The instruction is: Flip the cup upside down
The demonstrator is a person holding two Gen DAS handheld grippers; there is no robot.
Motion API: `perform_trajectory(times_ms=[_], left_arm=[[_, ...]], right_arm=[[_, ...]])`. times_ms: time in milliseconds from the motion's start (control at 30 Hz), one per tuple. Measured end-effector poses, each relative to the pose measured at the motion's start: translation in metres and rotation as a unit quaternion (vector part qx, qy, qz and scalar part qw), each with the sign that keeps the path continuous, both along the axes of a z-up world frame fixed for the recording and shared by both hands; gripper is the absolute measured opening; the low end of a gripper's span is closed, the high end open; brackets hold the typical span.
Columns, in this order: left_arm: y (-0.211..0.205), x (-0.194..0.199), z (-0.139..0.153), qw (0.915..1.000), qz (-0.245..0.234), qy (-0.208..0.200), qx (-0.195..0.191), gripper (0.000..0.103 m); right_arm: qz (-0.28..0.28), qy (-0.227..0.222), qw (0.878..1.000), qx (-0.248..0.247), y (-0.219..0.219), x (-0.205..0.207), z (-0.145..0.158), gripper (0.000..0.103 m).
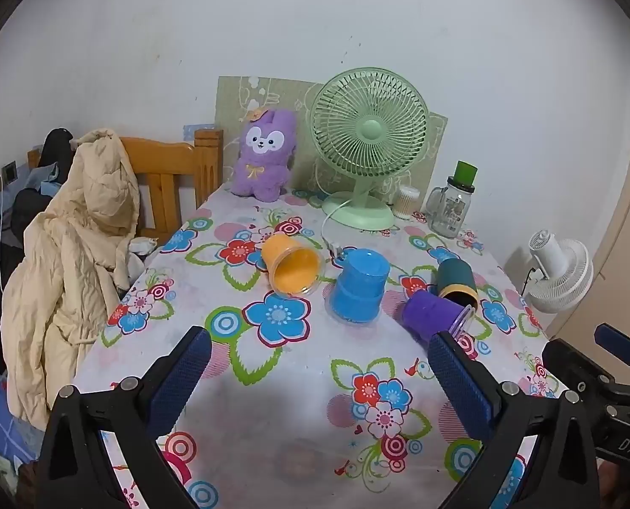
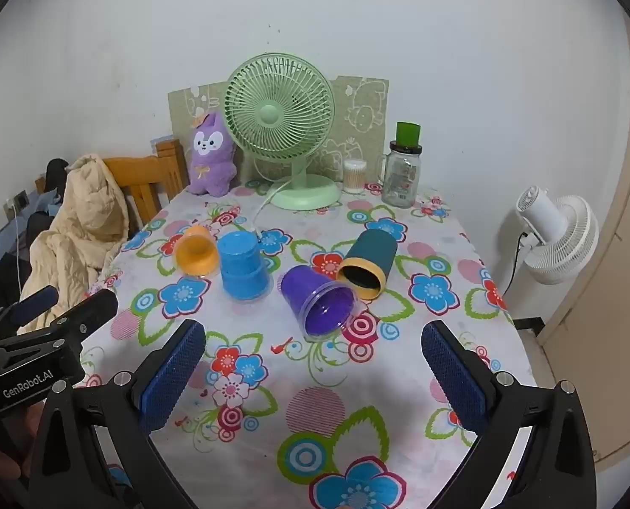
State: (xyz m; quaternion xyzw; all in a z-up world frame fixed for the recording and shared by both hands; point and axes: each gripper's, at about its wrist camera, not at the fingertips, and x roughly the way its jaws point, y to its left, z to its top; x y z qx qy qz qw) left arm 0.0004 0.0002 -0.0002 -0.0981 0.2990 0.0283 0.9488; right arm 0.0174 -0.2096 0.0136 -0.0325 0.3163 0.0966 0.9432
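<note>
Cups: four stood or lay mid-desk (image 2: 463,229) on the flowered cloth — the blue cup (image 2: 242,267) was already mouth-down, while the orange cup (image 2: 194,251), the purple cup (image 2: 317,301) and the dark green cup (image 2: 368,265) lay on their sides
Likely target: the purple cup, judged the next one to turn over, since it lay closest to the near edge
Long axis: it ran roughly front to back, tilted a little leftward at the base, with the open mouth facing the cameras
Right hand-held gripper (image 2: 312,354): spread wide, nothing between its blue pads, hovering over the desk's near part — the purple cup sat almost dead ahead, just beyond the fingertips
Left hand-held gripper (image 1: 319,360): also spread and empty; from it the purple cup (image 1: 435,311) lay ahead and off to the right, near its right finger
Nearer hand: the right, by my reading
Next move: probably a straight advance, then a pinch across the cup's sides
Behind: a green fan (image 2: 281,127) and a glass jar (image 2: 401,174), well apart from the cups
</note>
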Motion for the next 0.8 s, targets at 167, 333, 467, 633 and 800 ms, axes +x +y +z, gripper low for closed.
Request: perform_trajectory(times_ms=[167, 333, 467, 633, 800], left_arm=[[0.0, 0.001, 0.0, 1.0, 0.001, 0.0, 0.004, 0.103], [0.001, -0.001, 0.001, 1.0, 0.003, -0.005, 0.002, 0.103], [0.001, -0.002, -0.009, 1.0, 0.003, -0.002, 0.003, 0.103], [0.001, -0.006, -0.009, 1.0, 0.002, 0.0, 0.001, 0.103], [0.004, -0.003, -0.007, 1.0, 0.002, 0.003, -0.004, 0.103]], right_arm=[[0.0, -0.001, 1.0, 0.0, 0.0, 0.0, -0.001, 0.103], [-0.001, 0.001, 1.0, 0.004, -0.002, 0.002, -0.002, 0.103], [-0.001, 0.002, 1.0, 0.004, 0.0, 0.003, -0.001, 0.103], [0.0, 0.002, 1.0, 0.003, 0.002, -0.001, -0.003, 0.103], [0.001, 0.003, 1.0, 0.003, 0.002, -0.001, -0.005, 0.103]])
